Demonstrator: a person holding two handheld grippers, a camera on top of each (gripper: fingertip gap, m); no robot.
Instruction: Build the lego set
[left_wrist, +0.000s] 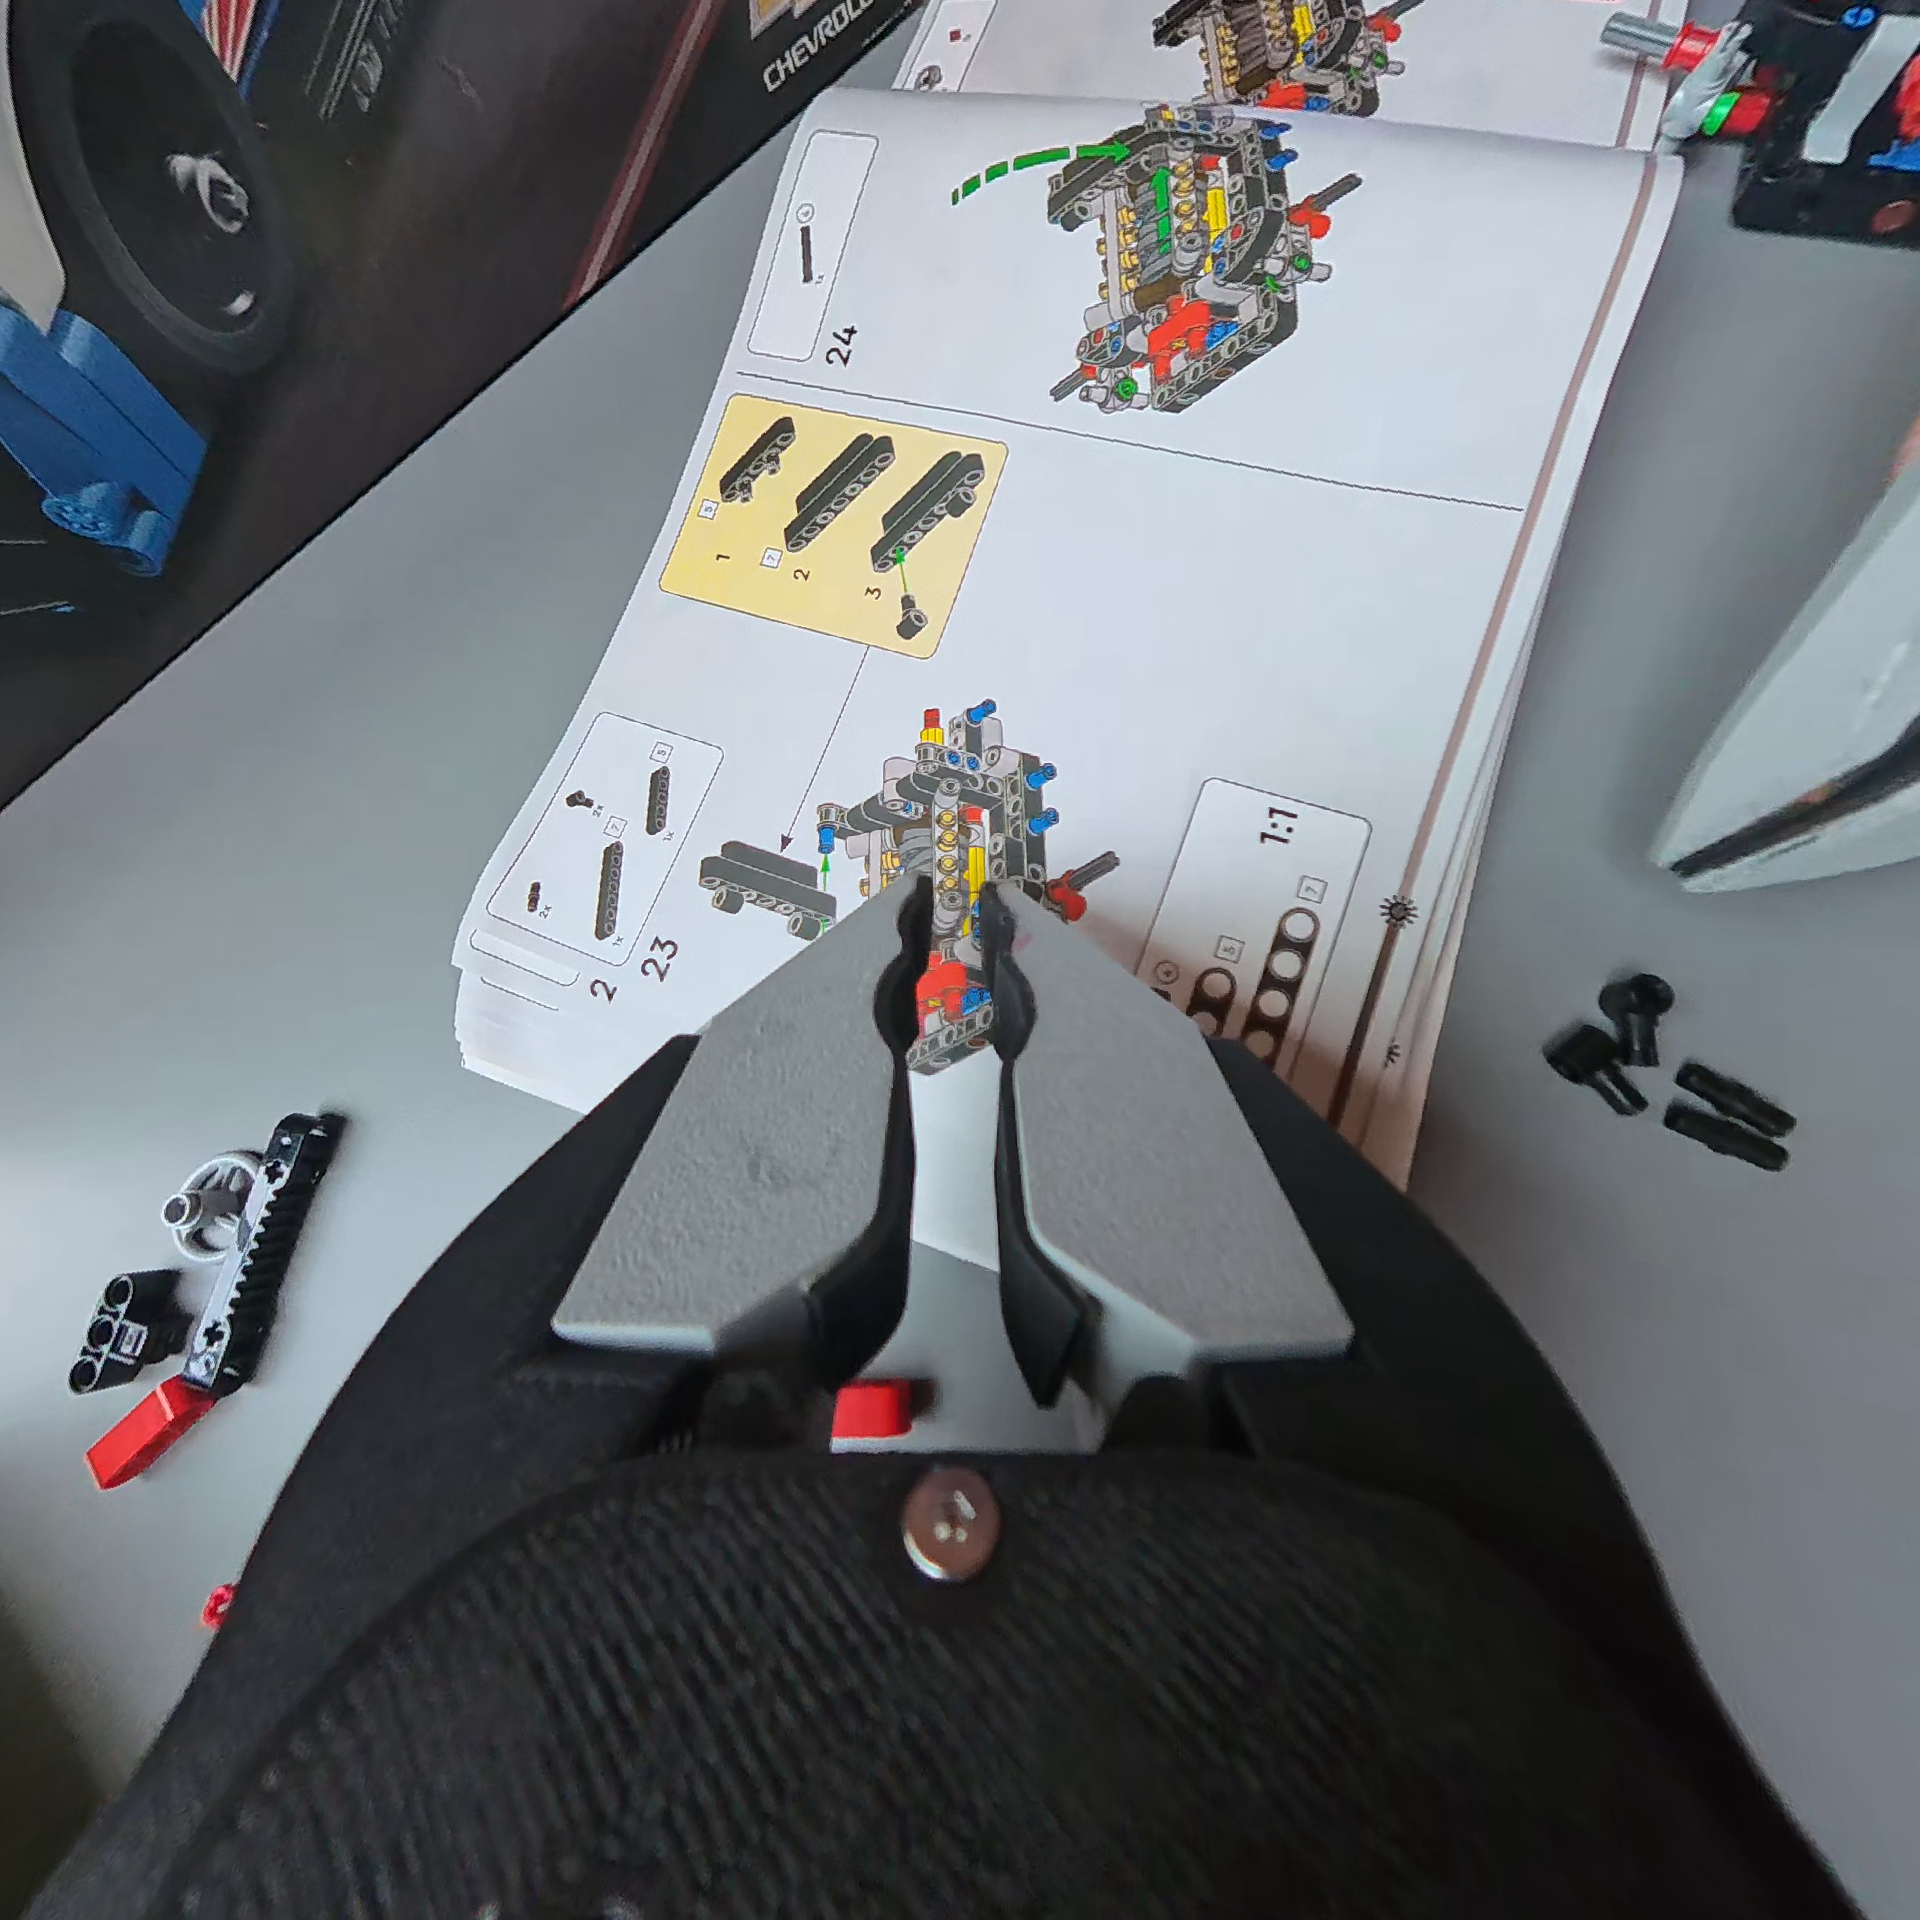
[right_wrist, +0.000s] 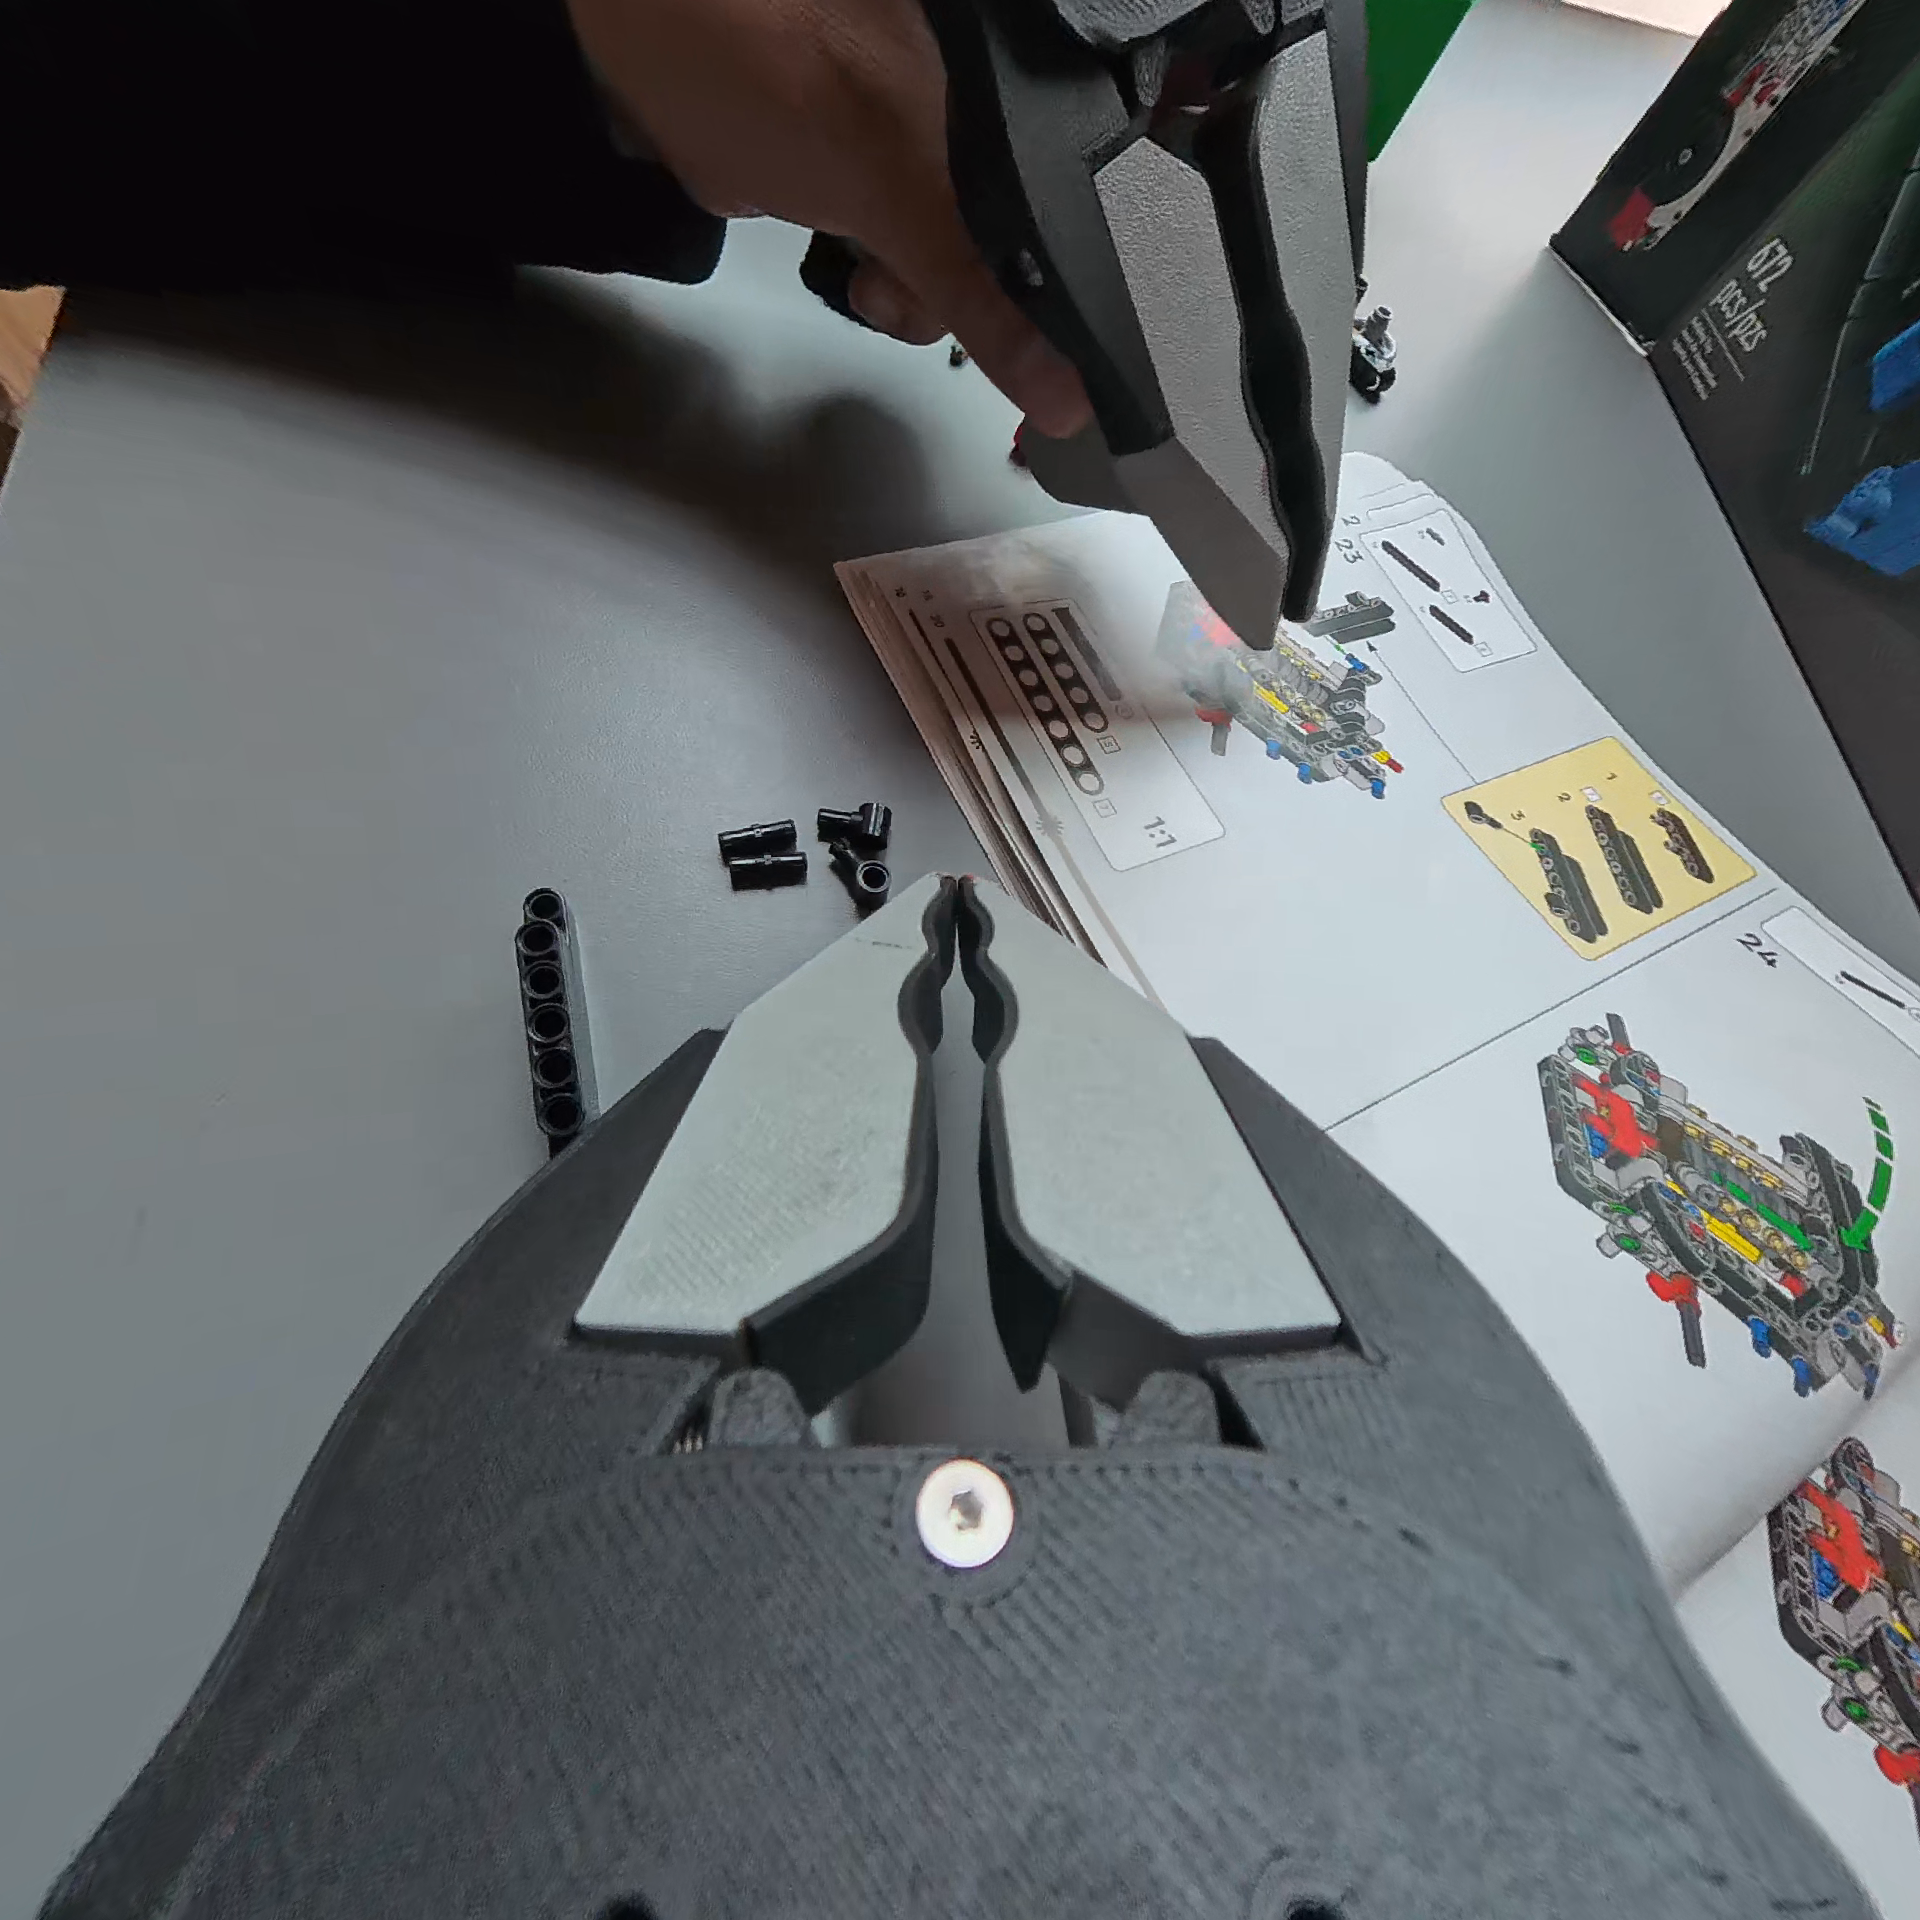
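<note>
The open instruction booklet (left_wrist: 1195, 582) lies on the grey table (left_wrist: 364, 831). My left gripper (left_wrist: 956, 891) hovers over its near page. Its jaws are almost closed with a slim gap, and only the printed page shows between them; it holds nothing. It also shows from the side in the right wrist view (right_wrist: 1283, 618), held by a hand (right_wrist: 831, 156). My right gripper (right_wrist: 954, 883) is shut with its tips touching and nothing between them, at the booklet's (right_wrist: 1351, 935) left edge. Two black pins (right_wrist: 764, 844), two black connectors (right_wrist: 857, 847) and a black beam (right_wrist: 551, 1013) lie just beyond it.
The same pins and connectors (left_wrist: 1673, 1081) lie right of the booklet. A toothed rack with a red piece, a grey wheel and a black connector (left_wrist: 208, 1299) lie at the left. A part-built model (left_wrist: 1808, 114) stands far right. The set's box (left_wrist: 312, 208) borders the table.
</note>
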